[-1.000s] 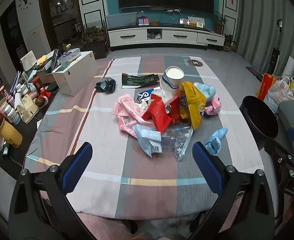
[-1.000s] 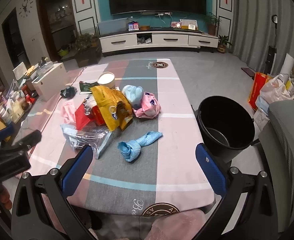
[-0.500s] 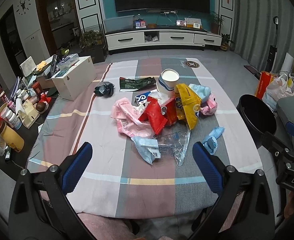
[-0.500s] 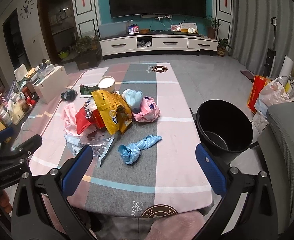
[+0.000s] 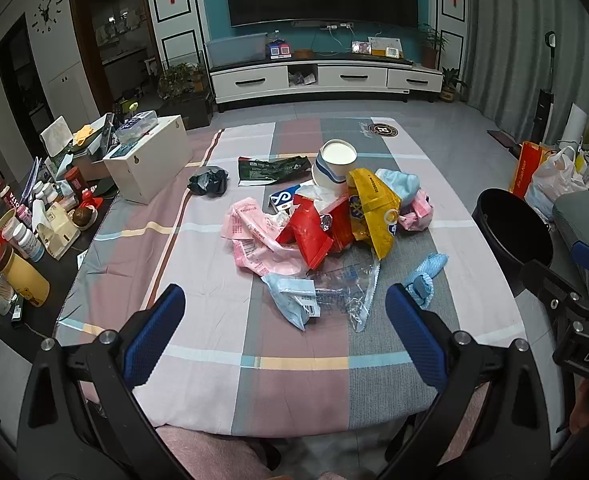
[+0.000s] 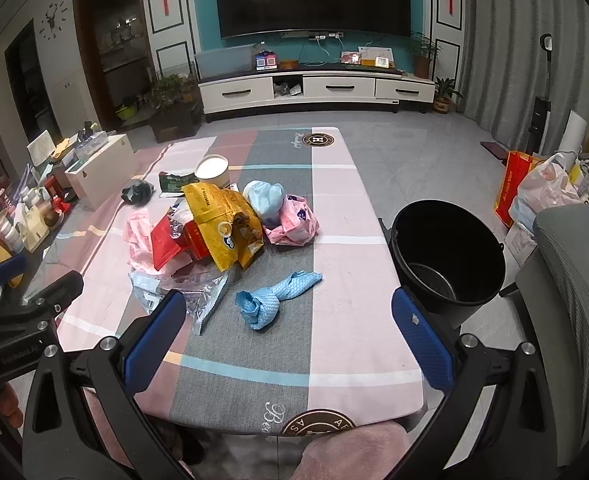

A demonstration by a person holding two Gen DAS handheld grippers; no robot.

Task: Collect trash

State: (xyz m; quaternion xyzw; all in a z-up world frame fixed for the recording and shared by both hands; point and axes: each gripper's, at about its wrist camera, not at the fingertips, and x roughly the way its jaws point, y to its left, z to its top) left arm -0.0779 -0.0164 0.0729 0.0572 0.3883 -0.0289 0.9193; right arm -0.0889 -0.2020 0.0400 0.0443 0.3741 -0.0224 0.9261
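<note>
Hovering over the trash pile (image 5: 326,220), nothing collected yet.
My view has risen slightly; both my left gripper (image 5: 284,332) and right gripper (image 6: 288,332) hang open, empty, bucket (image 6: 448,256) waiting.

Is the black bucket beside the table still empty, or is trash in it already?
Empty as far as visible: the black bucket shows bare inner wall and bottom in the right wrist view, while the wrappers lie on the table.

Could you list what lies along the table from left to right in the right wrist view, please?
White box → black crumpled bag → yellow snack bag → pink plastic bag → black bucket.
</note>
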